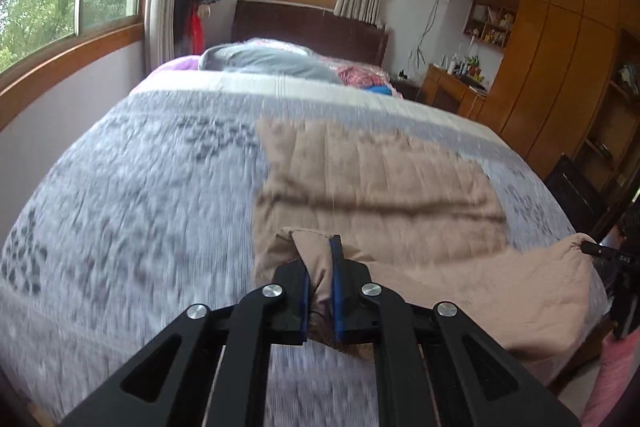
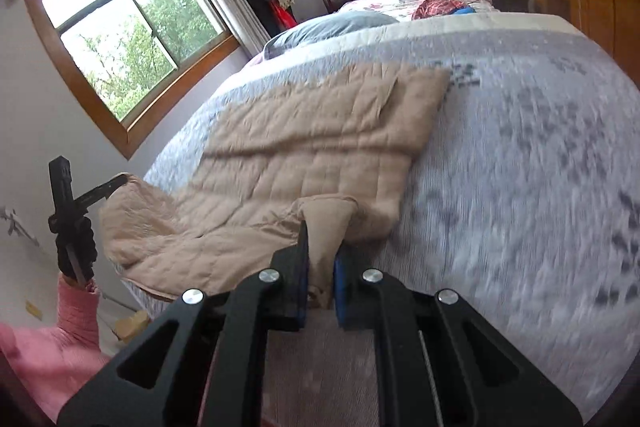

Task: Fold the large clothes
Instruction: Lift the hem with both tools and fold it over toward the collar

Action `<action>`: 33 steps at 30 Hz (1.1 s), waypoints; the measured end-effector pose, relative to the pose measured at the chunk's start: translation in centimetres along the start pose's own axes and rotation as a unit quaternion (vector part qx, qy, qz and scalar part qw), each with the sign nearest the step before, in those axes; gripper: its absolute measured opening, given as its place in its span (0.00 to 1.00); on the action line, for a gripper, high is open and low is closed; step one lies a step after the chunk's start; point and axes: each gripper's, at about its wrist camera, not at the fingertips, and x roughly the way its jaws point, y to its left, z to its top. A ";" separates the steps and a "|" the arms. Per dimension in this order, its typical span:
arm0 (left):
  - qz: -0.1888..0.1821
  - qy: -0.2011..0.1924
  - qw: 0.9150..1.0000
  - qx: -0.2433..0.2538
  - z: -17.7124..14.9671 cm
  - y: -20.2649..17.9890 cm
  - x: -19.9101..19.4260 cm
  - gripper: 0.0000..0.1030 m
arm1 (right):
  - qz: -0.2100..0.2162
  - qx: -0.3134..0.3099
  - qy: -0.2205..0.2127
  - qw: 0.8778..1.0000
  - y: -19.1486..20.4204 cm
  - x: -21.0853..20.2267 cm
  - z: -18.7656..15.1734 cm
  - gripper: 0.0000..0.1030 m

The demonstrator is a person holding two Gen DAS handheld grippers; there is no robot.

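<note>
Clamped in the left gripper (image 1: 320,259), between blue-padded black fingers (image 1: 335,267): a bunched near corner of the tan quilted garment (image 1: 380,179), a large padded piece spread across the grey-and-white patterned bedspread (image 1: 140,187). Clamped likewise in the right gripper (image 2: 320,247): the other near corner of the same tan cloth (image 2: 300,147), pinched into a peak between the pads. Near edge lifted off the bed and sagging between the two grips, partly hanging past the foot of the mattress; far part lying flat, though creased, with a dark fold line or shadow running across its middle (hard to tell which through the motion blur). Judged from this: early in the fold, both corners secured and raised, no finished fold clearly visible. Probably left to do: carrying the held edge over to meet the far edge, smoothing, then folding again to a compact shape. Beyond, a grey pillow (image 1: 272,61) by the dark wooden headboard (image 1: 312,27), well apart from the work.
</note>
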 end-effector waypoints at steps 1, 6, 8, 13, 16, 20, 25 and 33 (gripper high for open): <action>-0.001 -0.001 1.000 -0.003 1.0 0.0 0.7 0.08 | 0.003 0.009 0.001 1.000 -0.4 0.4 1.4 0.08; 0.003 -0.007 1.000 -0.018 6.2 1.1 5.1 0.08 | 0.005 0.049 0.010 0.999 -2.5 2.6 7.1 0.08; 0.007 -0.004 0.999 -0.032 8.2 1.7 7.5 0.08 | 0.001 0.063 0.017 0.998 -3.5 4.0 9.5 0.08; 0.026 0.014 0.999 -0.041 11.0 2.7 13.4 0.08 | -0.011 0.090 0.034 0.995 -5.7 7.8 13.7 0.08; 0.040 0.038 0.998 -0.040 11.9 2.9 17.0 0.08 | -0.017 0.107 0.051 0.993 -7.1 10.3 15.4 0.08; 0.048 0.076 0.995 -0.049 12.6 3.8 21.9 0.08 | -0.024 0.134 0.076 0.988 -9.6 14.2 17.3 0.08; 0.054 0.112 0.991 -0.054 12.7 4.9 26.5 0.09 | -0.034 0.160 0.105 0.981 -12.2 18.3 18.3 0.08; 0.039 0.146 0.986 -0.076 12.6 6.2 30.0 0.13 | -0.023 0.197 0.121 0.973 -14.4 21.3 18.1 0.14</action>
